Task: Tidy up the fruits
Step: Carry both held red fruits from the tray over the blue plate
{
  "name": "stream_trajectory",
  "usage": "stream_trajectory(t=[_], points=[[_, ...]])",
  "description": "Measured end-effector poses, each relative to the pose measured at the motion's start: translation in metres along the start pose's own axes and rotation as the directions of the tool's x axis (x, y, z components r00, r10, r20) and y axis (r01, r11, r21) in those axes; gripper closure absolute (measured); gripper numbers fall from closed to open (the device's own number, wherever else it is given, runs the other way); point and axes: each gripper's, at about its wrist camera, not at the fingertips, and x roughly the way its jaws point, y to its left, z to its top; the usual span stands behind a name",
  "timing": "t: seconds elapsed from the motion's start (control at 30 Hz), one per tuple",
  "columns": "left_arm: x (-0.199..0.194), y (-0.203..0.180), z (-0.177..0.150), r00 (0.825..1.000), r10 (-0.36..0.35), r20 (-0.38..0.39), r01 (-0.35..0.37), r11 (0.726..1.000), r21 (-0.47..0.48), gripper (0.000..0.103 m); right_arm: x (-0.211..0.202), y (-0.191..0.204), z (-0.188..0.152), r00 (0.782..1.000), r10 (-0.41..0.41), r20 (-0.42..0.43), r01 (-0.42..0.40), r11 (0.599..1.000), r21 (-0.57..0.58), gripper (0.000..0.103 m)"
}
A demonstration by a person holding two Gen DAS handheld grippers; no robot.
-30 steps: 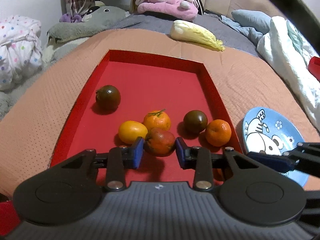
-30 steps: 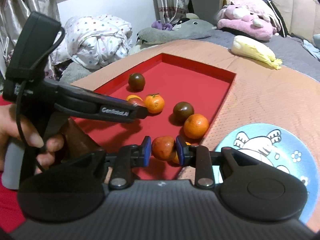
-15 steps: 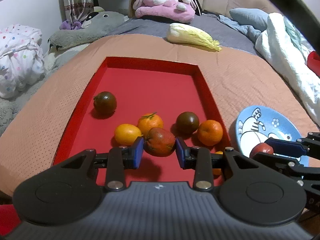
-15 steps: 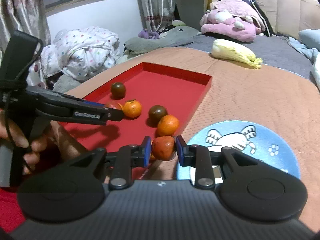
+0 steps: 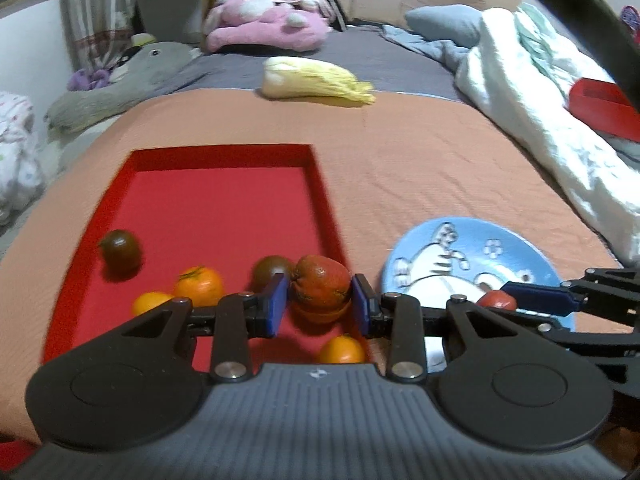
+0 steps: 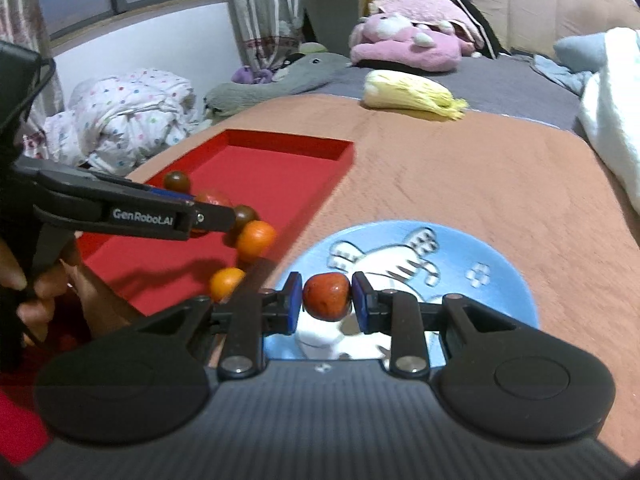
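Right wrist view: right gripper [image 6: 327,299] clamps a red fruit [image 6: 326,296] above the empty blue plate [image 6: 500,276]; left gripper [image 5: 319,304] grips another reddish fruit [image 5: 320,286] over the red tray [image 5: 224,204], several fruits left inside

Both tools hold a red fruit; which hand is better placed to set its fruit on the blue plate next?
Right. Its tool holds its fruit over the blue plate; the left tool is above the red tray.

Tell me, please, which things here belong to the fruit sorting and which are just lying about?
In the job: left gripper with red fruit; right gripper with reddish fruit; red tray; blue plate; oranges.
Lying about: cabbage; pink plush; grey plush.
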Motion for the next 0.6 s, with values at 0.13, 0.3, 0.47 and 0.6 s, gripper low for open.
stream_trajectory(t=[0.13, 0.3, 0.47, 0.6], points=[[0.010, -0.022, 0.000, 0.999, -0.045, -0.010, 0.045, 0.999, 0.029, 0.062, -0.003, -0.015, -0.007, 1.000, -0.025, -0.015, 0.025, 1.000, 0.012, 0.073], [0.025, -0.045, -0.005, 0.995, -0.095, -0.034, 0.097, 0.994, 0.048, 0.062, -0.004, -0.027, -0.015, 0.998, -0.052, -0.032, 0.052, 0.998, 0.025, 0.073], [0.041, -0.060, -0.013, 0.992, -0.114, -0.060, 0.119, 0.990, 0.075, 0.062, -0.001, -0.036, -0.022, 0.996, -0.070, -0.054, 0.072, 0.997, 0.034, 0.073], [0.052, -0.064, -0.017, 0.989, -0.126, -0.078, 0.132, 0.988, 0.075, 0.062, 0.001, -0.043, -0.026, 0.995, -0.080, -0.068, 0.083, 0.996, 0.039, 0.073]])
